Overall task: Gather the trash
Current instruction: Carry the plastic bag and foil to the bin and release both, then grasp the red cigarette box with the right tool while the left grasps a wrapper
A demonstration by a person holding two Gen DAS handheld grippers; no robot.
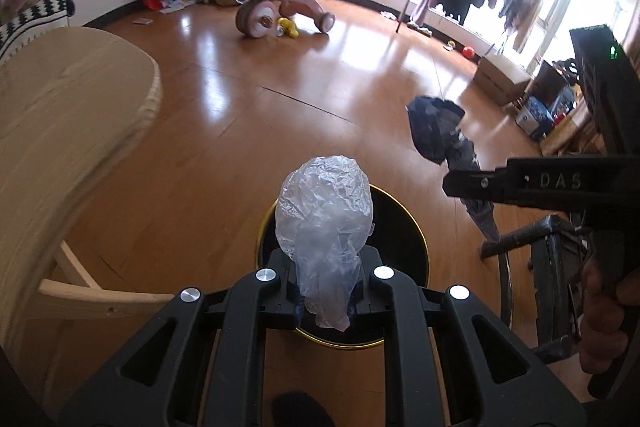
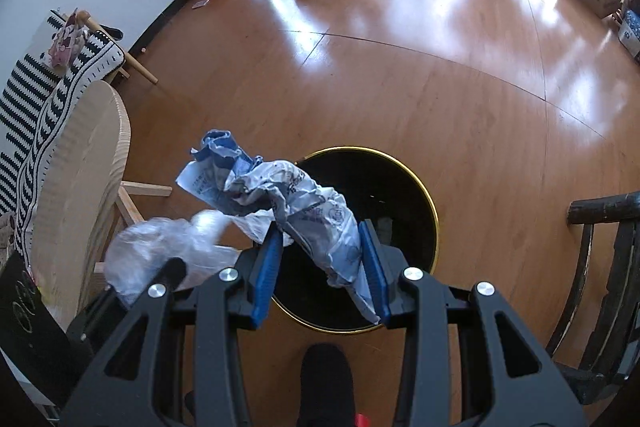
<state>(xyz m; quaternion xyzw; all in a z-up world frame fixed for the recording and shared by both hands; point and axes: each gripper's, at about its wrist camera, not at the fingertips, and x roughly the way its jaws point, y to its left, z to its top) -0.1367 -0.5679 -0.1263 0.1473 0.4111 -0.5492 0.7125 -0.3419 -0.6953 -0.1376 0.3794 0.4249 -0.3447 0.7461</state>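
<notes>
Trash is gripped in both tools: left gripper (image 1: 326,291) pinches a plastic bag (image 1: 324,215), right gripper (image 2: 320,267) clamps crumpled paper (image 2: 280,199). Both hover over the bin (image 2: 430,211); dropping seems next, which calls for spreading the jaws.

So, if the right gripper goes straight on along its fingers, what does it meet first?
Most likely the open mouth of the black bin, which lies right beyond the right gripper and the crumpled blue paper it holds. Nothing else seems to stand between, though depth is hard to judge.
</notes>
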